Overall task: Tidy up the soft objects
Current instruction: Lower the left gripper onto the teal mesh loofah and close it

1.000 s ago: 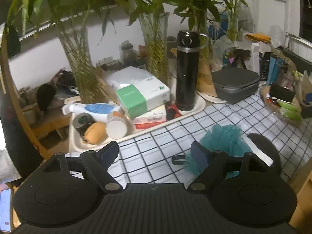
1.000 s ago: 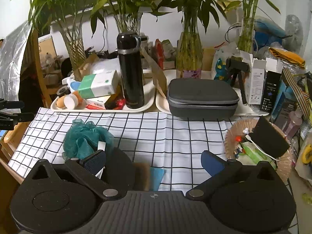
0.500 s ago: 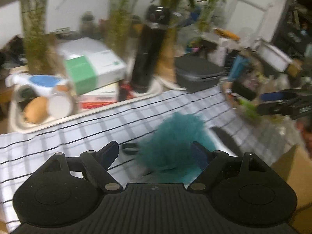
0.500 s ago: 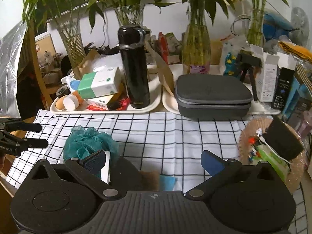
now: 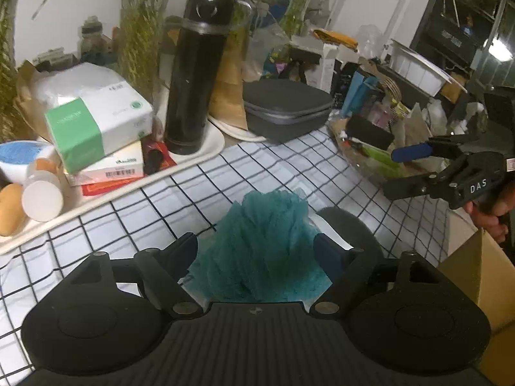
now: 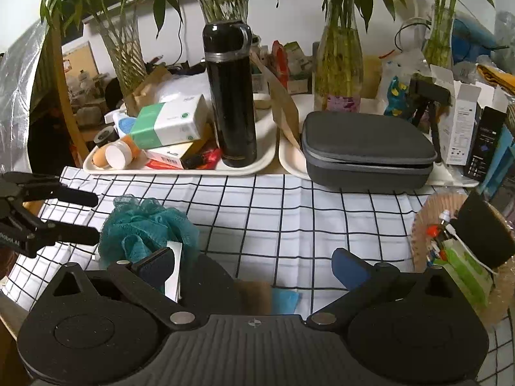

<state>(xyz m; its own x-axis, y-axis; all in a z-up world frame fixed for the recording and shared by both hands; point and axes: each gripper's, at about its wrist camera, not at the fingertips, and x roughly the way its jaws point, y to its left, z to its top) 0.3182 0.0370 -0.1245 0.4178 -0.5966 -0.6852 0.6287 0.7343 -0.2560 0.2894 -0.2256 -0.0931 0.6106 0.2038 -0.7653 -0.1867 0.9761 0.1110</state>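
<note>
Swinging down over the teal mesh puff (image 5: 260,241) on the checked counter (image 5: 283,173), the left tool (image 5: 256,251) is now straddling it, jaws wide, apparently not yet pressing; right tool (image 6: 254,263) is hanging wide, empty.

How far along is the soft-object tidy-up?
Nothing looks sorted yet. The left tool stands open around the teal bath pouf, not clamped. The right tool is open and empty. The pouf and dark round pad remain on the checked cloth.
</note>
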